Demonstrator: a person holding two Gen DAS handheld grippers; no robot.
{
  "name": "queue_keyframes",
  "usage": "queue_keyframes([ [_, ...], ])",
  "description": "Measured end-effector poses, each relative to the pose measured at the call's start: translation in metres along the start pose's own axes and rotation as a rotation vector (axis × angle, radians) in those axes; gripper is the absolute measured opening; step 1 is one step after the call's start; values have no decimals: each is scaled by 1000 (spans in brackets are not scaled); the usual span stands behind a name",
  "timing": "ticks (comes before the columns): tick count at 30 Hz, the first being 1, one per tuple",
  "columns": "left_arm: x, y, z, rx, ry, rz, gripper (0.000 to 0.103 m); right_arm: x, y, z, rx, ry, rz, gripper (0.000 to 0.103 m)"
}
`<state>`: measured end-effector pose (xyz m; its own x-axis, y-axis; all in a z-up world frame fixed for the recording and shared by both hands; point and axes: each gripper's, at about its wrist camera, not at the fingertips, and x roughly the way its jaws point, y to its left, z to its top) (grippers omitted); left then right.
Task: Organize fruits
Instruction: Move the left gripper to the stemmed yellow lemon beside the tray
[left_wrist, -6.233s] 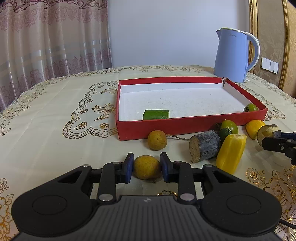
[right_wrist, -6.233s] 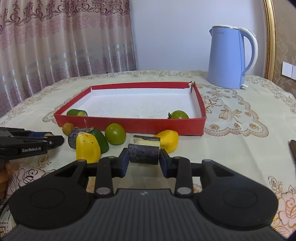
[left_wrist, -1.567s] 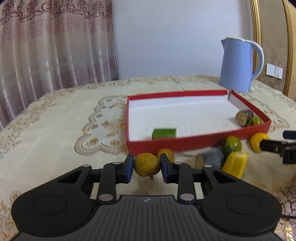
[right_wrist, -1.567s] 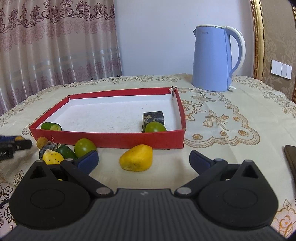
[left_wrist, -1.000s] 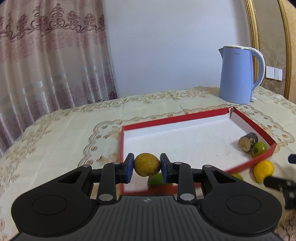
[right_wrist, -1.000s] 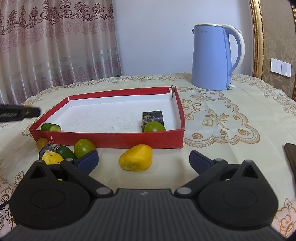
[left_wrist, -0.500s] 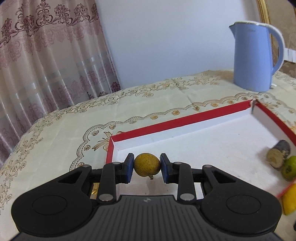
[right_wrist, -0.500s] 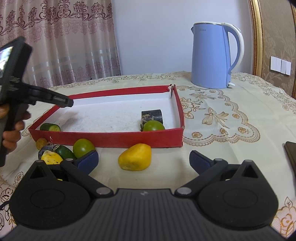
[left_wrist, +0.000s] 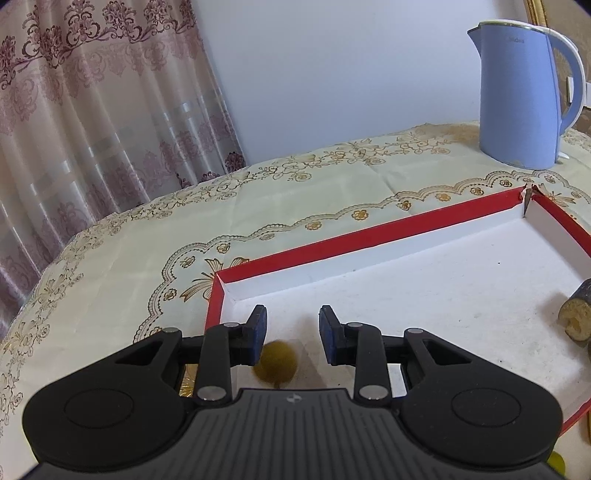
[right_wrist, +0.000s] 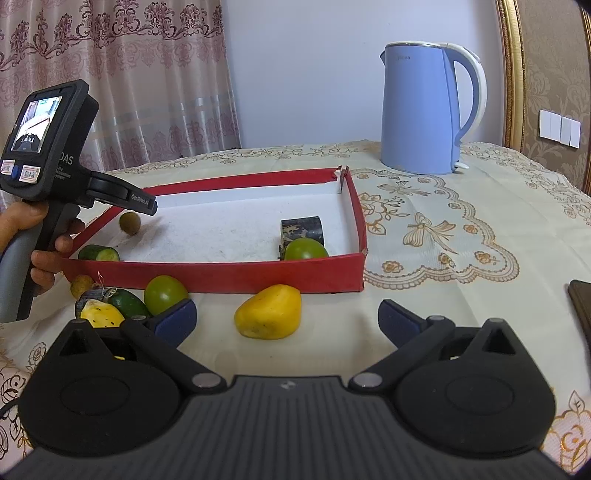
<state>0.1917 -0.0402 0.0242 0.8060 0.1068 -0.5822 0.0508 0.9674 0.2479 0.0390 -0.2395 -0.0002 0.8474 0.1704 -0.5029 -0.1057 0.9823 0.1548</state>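
Observation:
My left gripper (left_wrist: 293, 317) hangs over the near left corner of the red tray (left_wrist: 332, 251), jaws open. The small brown-yellow round fruit (left_wrist: 276, 361) is blurred just below them, free of both pads. In the right wrist view that fruit (right_wrist: 130, 223) sits just under the left gripper (right_wrist: 147, 206), at the tray's (right_wrist: 221, 275) left wall. My right gripper (right_wrist: 287, 321) is wide open in front of the tray, with a yellow fruit (right_wrist: 269, 312) lying on the cloth between its fingers, untouched.
Inside the tray are a cucumber piece (right_wrist: 99, 253), a dark log piece (right_wrist: 301, 229) and a green fruit (right_wrist: 306, 249). Outside its front wall lie a green fruit (right_wrist: 165, 294), a yellow piece (right_wrist: 101, 314) and a small brown fruit (right_wrist: 81, 286). A blue kettle (right_wrist: 421, 110) stands behind.
The left gripper's jaws have opened and the round fruit has dropped out of them toward the tray floor. The right gripper has stayed where it was.

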Motion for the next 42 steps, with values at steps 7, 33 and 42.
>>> queue_keyframes([
  [7, -8, 7, -5, -38, 2, 30, 53, 0, 0, -1, 1, -2, -4, 103],
  [33, -102, 30, -103, -158, -38, -101, 60, -1, 0, 0, 4, -3, -15, 103],
  [42, -83, 23, -101, -165, 23, -169, 32, -1, -1, 0, 9, -3, -14, 103],
])
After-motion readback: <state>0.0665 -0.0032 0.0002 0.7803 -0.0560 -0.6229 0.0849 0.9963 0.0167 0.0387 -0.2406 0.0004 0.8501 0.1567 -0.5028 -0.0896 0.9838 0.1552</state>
